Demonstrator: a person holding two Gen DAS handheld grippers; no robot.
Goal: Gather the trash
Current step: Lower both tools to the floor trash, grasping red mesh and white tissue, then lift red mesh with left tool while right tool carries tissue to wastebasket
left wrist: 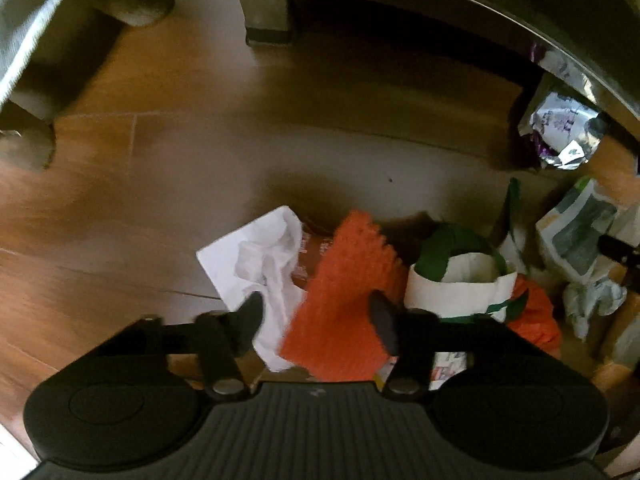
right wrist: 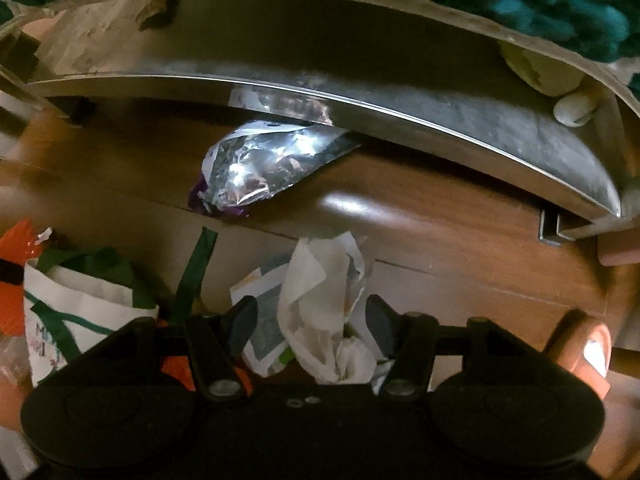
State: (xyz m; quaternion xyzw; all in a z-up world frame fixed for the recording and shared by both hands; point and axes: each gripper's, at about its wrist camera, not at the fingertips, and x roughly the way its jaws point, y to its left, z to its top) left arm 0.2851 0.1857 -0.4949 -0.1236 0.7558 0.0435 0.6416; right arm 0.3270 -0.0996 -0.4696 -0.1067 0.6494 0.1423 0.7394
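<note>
In the left wrist view, the left gripper (left wrist: 316,320) is pointing down at a wooden plank floor (left wrist: 120,208) littered with trash. Its jaws are standing partly apart, and a bright orange sheet of textured, bumpy material (left wrist: 344,292) is lying between them; whether the pads are pressing on it I cannot tell. Just beyond the left finger (left wrist: 250,320) a crumpled white sheet of paper (left wrist: 256,260) is spreading out, partly under the orange sheet. Just past the right finger, a white paper bag with green trim (left wrist: 460,280) is lying with its mouth open. Farther off to the right, a crinkled silver foil wrapper with purple print (left wrist: 560,136) is sitting at the edge of a low shiny metal-framed table (left wrist: 480,4). A printed grey-and-white paper wrapper (left wrist: 580,236) is lying at the far right.

In the right wrist view, the right gripper (right wrist: 312,328) is also pointing down, its jaws standing wide. A crumpled white paper wad (right wrist: 324,304) is sitting between them; contact with the pads is unclear. The printed wrapper (right wrist: 268,320) is lying beneath the wad, toward the left finger. The white bag (right wrist: 80,304) is lying off to the left, and the foil wrapper (right wrist: 260,164) is lying ahead, tucked partly under the table (right wrist: 400,96).
</note>
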